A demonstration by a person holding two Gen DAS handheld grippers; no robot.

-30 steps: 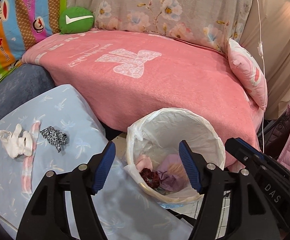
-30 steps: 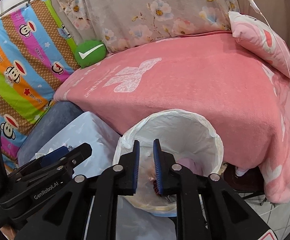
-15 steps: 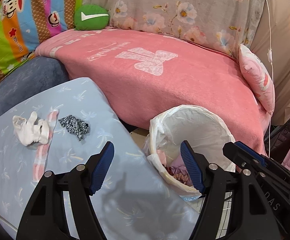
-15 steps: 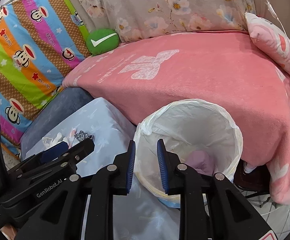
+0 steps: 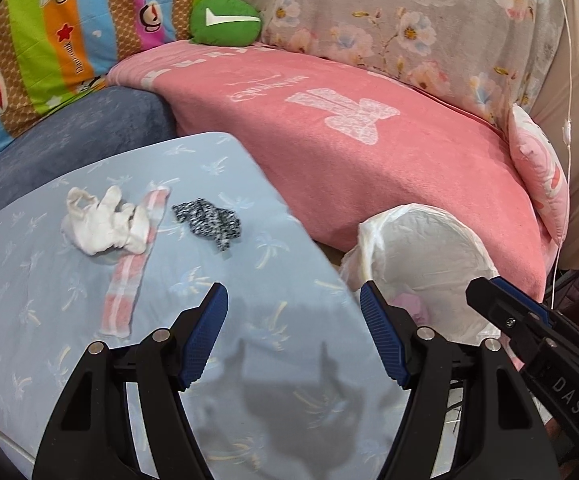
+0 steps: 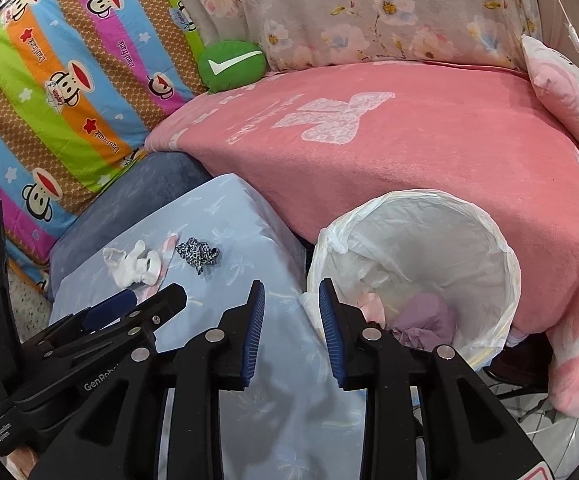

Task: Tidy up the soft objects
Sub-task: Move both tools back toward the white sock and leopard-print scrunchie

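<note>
**Next pick: the small things left on the blue cushion**

Three soft pieces lie on the light blue cushion (image 5: 89, 360): white socks (image 5: 103, 224) bunched on a pink striped cloth (image 5: 129, 276), and just beside them a black-and-white patterned scrap (image 5: 209, 222). The lined bin (image 6: 421, 264) to the right already holds pink and lilac items.

The left claw (image 5: 293, 336) hangs wide and empty over the cushion, short of the scrap. The right claw (image 6: 291, 330) is narrow, its jaws opening with nothing between them, above the gap between cushion and bin.

To do this well, I would drop the left claw straight over the scrap, straddle the whole bundle and pinch low without snagging the cushion cover. Take the socks separately so the cloth beneath does not drag
</note>
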